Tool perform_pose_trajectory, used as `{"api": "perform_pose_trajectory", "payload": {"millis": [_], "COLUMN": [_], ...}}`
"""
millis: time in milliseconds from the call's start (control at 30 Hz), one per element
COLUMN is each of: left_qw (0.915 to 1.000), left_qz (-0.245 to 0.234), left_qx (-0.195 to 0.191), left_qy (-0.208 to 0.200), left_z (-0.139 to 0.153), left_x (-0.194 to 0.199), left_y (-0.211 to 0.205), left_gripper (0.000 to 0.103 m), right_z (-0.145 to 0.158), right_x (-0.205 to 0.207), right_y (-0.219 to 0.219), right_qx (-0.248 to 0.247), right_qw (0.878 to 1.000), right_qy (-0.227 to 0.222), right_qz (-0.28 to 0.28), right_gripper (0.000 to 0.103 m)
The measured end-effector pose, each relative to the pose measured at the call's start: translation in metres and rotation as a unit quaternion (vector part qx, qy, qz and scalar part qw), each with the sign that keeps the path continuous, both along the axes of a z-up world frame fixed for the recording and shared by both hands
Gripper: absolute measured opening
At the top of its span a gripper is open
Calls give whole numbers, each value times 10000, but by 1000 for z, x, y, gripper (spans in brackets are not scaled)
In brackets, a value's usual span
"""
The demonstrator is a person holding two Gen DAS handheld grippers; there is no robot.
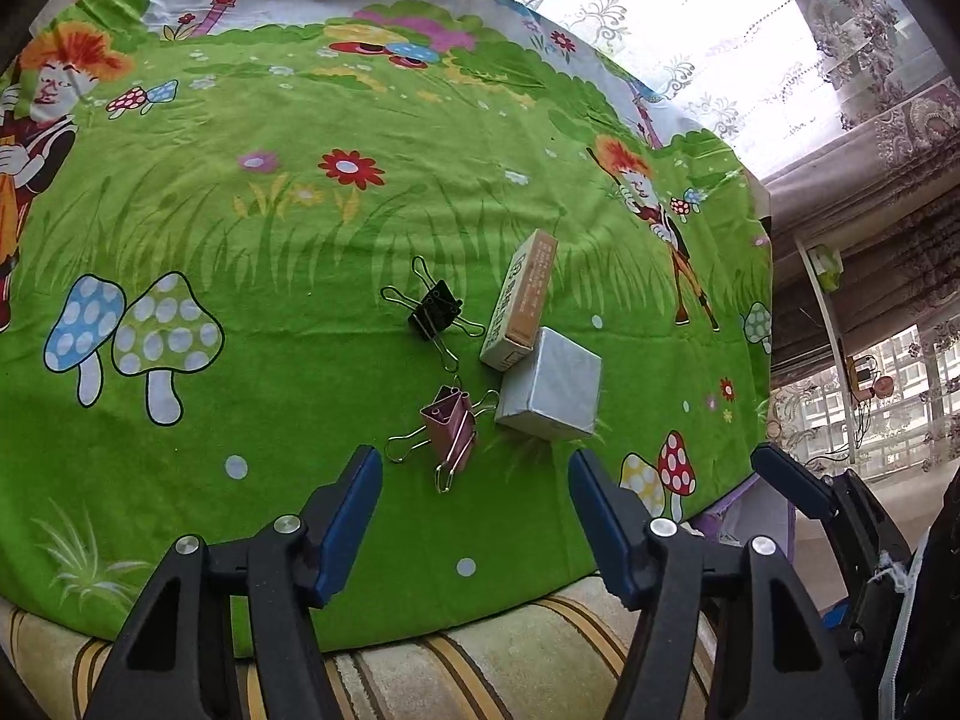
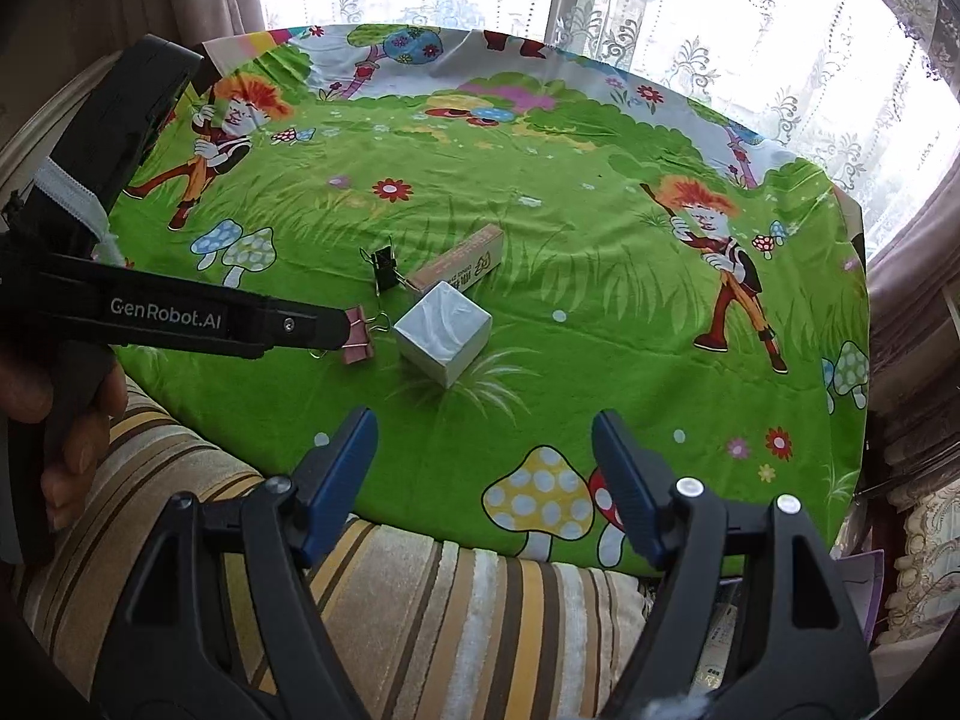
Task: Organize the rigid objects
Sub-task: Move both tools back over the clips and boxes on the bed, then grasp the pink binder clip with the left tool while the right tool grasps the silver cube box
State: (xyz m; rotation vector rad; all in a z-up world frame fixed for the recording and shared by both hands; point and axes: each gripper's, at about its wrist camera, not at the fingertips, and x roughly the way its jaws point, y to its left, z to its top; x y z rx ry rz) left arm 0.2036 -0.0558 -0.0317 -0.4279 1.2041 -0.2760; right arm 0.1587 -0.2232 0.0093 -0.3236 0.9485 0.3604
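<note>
I'm holding both the left gripper (image 1: 475,483) and right gripper (image 2: 485,447) spread, empty. The light, stiff pink metal binder clip (image 1: 454,423) is lying beside the silver cardboard cube (image 1: 551,389); I'm judging its body the best hold, since the wire handles slip.

1. Left gripper (image 1: 475,483) hangs low over the near edge of the table, jaws spread wide, gripping nothing.
2. Right gripper (image 2: 485,450) sits at the same near edge, jaws also apart, nothing between them.
</note>
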Motion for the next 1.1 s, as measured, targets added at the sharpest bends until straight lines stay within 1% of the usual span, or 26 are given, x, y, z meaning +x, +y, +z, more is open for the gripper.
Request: {"api": "perform_pose_trajectory", "payload": {"millis": [167,333,400,467,567,600,700,733,900,967,1033,1100], "left_qw": [9999,9994,9987,9982,9982,9982,9990,9992,9999,9999,9997,9994], "left_qz": [-133,-294,-435,-503,-537,-530,-403,-337,-43,90,211,299], "left_qx": [73,177,240,291,223,190,55,17,-48,-80,-116,-105], "left_qy": [9,40,60,118,174,181,182,192,116,66,-20,-101], "left_z": [-5,-14,-18,-23,-28,-29,-28,-28,-25,-23,-19,-16], "left_x": [10,17,19,20,20,20,18,16,6,2,-2,-5], "left_y": [-4,-8,-12,-14,-14,-13,-7,-2,13,20,27,32], "left_gripper": [61,60,53,39,28,28,18,12,10,5,5,4], "right_z": [-12,-21,-24,-27,-30,-31,-35,-36,-37,-38,-41,-43], "right_x": [15,24,24,25,27,28,30,31,40,45,53,59], "right_y": [14,22,26,28,32,33,37,39,43,44,44,42], "right_qx": [-306,-346,-433,-511,-579,-586,-603,-615,-481,-423,-294,-59], "right_qw": [9993,9985,9979,9972,9966,9966,9963,9962,9973,9978,9983,9978], "right_qy": [42,166,155,154,160,160,156,148,164,226,424,648], "right_qz": [209,402,464,522,559,566,599,595,529,466,276,88], "right_gripper": [77,77,77,77,77,77,77,77,78,79,80,81]}}
